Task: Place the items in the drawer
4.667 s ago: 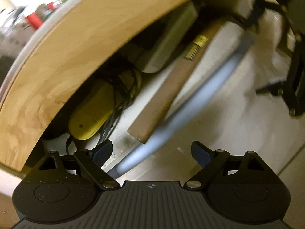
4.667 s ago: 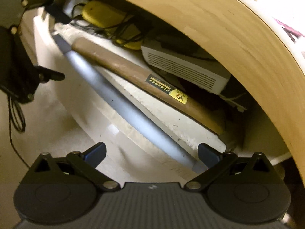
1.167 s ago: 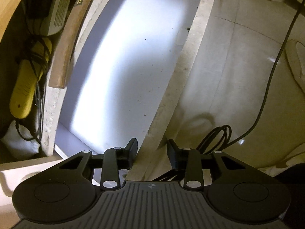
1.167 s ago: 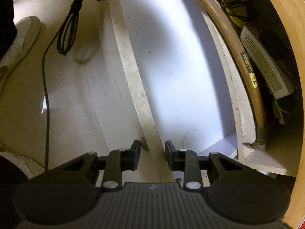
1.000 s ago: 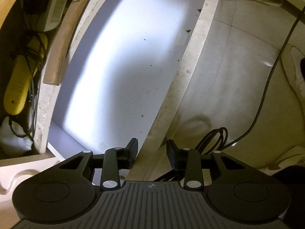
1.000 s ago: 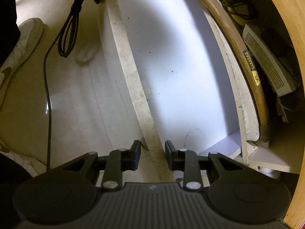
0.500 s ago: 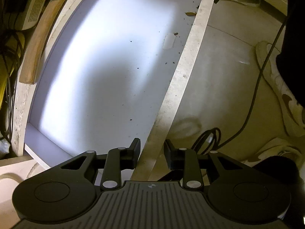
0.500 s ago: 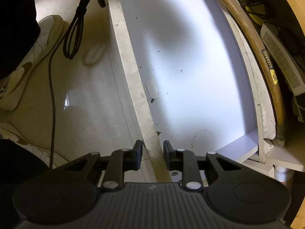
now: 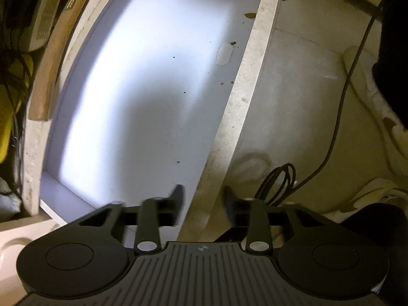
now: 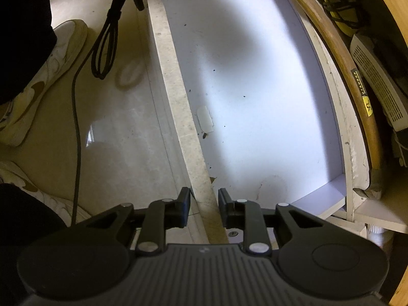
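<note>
The drawer [image 9: 142, 89] stands pulled out, its white floor bare but for crumbs and a small white sticker [image 10: 205, 118]. My left gripper [image 9: 204, 199] straddles the drawer's pale front panel [image 9: 244, 89] near one end. Its jaws are opening and clear gaps show on both sides of the panel. My right gripper [image 10: 204, 201] straddles the same front panel [image 10: 176, 89] near the other end. Its jaws are opening too, with the pads just off the panel. Behind the drawer lie a wooden tool handle [image 10: 339, 56], a white vented box [image 10: 374, 84] and a yellow device [image 10: 339, 5] with black cords.
A wooden top [image 10: 390, 7] overhangs the back. On the pale floor tiles [image 10: 122, 132] in front of the drawer are a person's white shoes [image 10: 46, 76] and a black cable [image 10: 104, 48]. A coiled cable [image 9: 278, 181] lies by my left gripper.
The drawer has slid further out from under the wooden top. Both grippers, shut on the front panel half a second ago, have spread their jaws off it.
</note>
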### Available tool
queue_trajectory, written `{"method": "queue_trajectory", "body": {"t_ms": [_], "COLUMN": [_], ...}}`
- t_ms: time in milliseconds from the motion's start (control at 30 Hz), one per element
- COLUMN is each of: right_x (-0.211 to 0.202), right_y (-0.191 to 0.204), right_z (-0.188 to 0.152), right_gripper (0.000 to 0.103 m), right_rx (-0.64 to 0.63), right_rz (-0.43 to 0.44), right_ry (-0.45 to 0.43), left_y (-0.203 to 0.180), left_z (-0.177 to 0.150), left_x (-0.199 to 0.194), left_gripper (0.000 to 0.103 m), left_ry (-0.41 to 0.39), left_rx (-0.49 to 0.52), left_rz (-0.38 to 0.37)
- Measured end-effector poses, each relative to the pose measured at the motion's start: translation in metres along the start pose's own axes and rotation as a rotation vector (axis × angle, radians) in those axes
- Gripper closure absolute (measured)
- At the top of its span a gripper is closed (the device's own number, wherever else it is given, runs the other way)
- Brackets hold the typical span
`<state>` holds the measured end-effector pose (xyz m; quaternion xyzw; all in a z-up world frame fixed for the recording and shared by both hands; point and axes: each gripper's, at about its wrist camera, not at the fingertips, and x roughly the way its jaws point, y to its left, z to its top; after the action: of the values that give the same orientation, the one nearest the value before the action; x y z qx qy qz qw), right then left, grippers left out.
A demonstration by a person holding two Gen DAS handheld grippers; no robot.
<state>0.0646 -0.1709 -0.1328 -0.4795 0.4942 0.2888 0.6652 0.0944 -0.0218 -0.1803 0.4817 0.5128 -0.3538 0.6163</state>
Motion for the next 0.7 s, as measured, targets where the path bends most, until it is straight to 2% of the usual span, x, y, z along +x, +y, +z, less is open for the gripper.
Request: {"method": "queue_trajectory", "body": {"t_ms": [33,67,100,533,633,700], "right_x": [-0.002,-0.002,-0.003,-0.01,-0.013,-0.015], "right_y": [0.004,0.008,0.009,0.01,0.01,0.01], "right_z": [0.002,0.003,0.003,0.003,0.004,0.002], "right_gripper": [0.037,0.004,0.0,0.0,0.0,0.0], "right_rx": [0.0,-0.003,-0.007,0.022,0.032,0.037], "right_rz": [-0.017,-0.041,-0.037,-0.042,-0.035,-0.029], "right_ry": [0.004,0.004,-0.007,-0.03,-0.039,-0.046], "left_y": [0.0,0.0,-0.001,-0.002,-0.019,-0.016], "left_z": [-0.002,-0.002,-0.002,-0.003,0.007,0.007], "left_x": [-0.002,0.0,0.001,0.008,-0.005,-0.03], "left_gripper": [0.01,0.007,0.007,0.007,0.007,0.007], "left_ry": [0.002,0.003,0.003,0.015,0.005,0.0], "left_rx": [0.011,0.018,0.025,0.011,0.006,0.004], "left_rz": [0.019,0.031,0.04,0.076,0.079,0.084]}}
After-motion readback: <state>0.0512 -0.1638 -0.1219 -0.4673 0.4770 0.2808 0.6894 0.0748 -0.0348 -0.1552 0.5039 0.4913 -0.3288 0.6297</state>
